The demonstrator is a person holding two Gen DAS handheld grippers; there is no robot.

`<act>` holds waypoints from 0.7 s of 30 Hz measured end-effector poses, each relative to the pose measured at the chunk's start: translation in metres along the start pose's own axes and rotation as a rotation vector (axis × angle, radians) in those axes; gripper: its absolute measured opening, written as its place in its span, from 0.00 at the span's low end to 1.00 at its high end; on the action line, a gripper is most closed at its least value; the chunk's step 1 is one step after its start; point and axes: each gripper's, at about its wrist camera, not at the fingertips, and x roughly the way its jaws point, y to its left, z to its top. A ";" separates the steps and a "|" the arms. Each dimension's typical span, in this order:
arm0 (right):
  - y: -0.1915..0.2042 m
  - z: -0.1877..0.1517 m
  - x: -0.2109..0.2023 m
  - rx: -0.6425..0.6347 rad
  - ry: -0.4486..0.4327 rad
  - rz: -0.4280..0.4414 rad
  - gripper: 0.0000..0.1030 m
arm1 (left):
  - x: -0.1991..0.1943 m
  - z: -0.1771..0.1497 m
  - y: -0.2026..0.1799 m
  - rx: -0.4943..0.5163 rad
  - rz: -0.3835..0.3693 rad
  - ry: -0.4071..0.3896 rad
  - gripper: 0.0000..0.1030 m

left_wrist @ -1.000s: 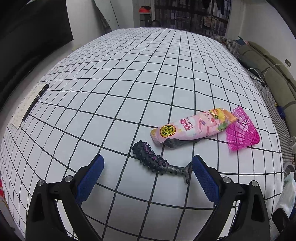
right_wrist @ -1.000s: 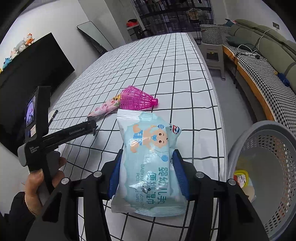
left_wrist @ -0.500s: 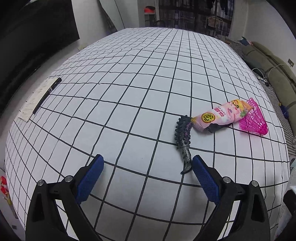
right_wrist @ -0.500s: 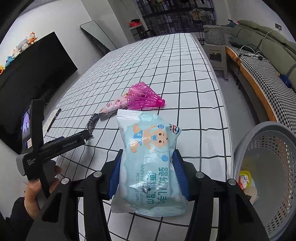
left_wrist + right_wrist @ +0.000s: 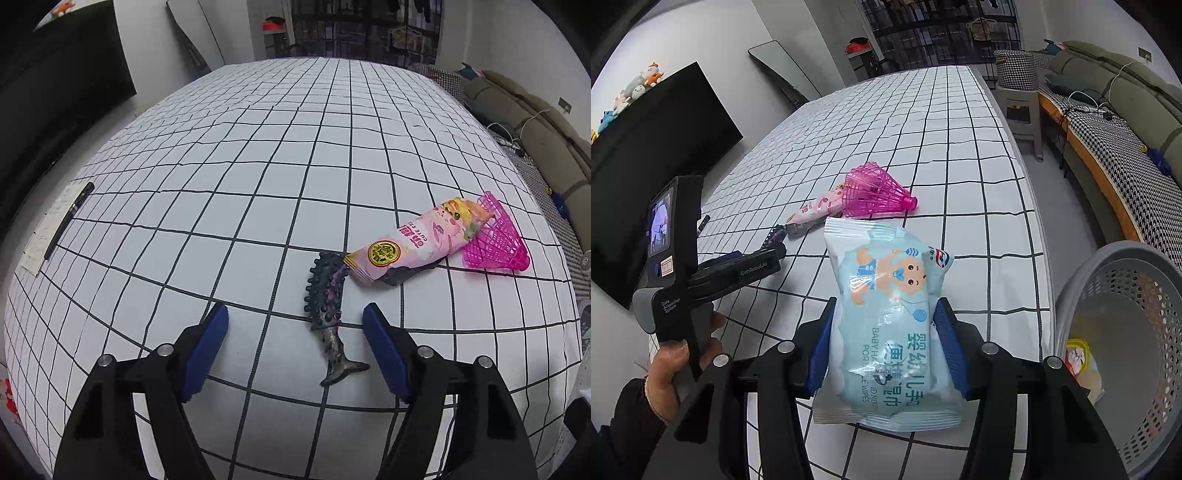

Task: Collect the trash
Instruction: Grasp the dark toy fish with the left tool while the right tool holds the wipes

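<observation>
A dark spiky toy with a fish-like tail point(image 5: 327, 295) lies on the checked white bed cover point(image 5: 229, 177). It sits between the jaws of my left gripper point(image 5: 295, 321), nearer the right pad; the jaws are closing and neither pad touches it. Just beyond lie a pink snack wrapper point(image 5: 410, 243) and a pink plastic shuttlecock point(image 5: 495, 240). My right gripper point(image 5: 886, 306) is shut on a pale blue pack of baby wipes point(image 5: 886, 332), held above the bed's near edge. In the right wrist view a hand holds the left gripper point(image 5: 738, 269) at the left.
A grey perforated basket point(image 5: 1108, 251) stands off the bed's right edge with a yellow scrap point(image 5: 1078, 354) inside. A pen on a paper sheet point(image 5: 68, 218) lies at the bed's far left edge. A sofa point(image 5: 1126, 122) runs along the right wall.
The left gripper's jaws have narrowed, and the dark toy now lies between them instead of ahead. The right gripper and its wipes pack have not moved.
</observation>
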 end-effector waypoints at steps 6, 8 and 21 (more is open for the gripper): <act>-0.001 0.000 -0.002 0.006 -0.002 -0.002 0.50 | -0.005 -0.002 -0.005 0.009 -0.069 0.003 0.19; 0.000 0.000 -0.003 0.007 -0.002 -0.002 0.50 | -0.008 -0.005 -0.006 0.008 -0.077 0.004 0.19; -0.007 -0.009 -0.009 0.021 -0.013 -0.016 0.50 | -0.059 -0.038 0.012 0.013 -0.091 -0.061 0.19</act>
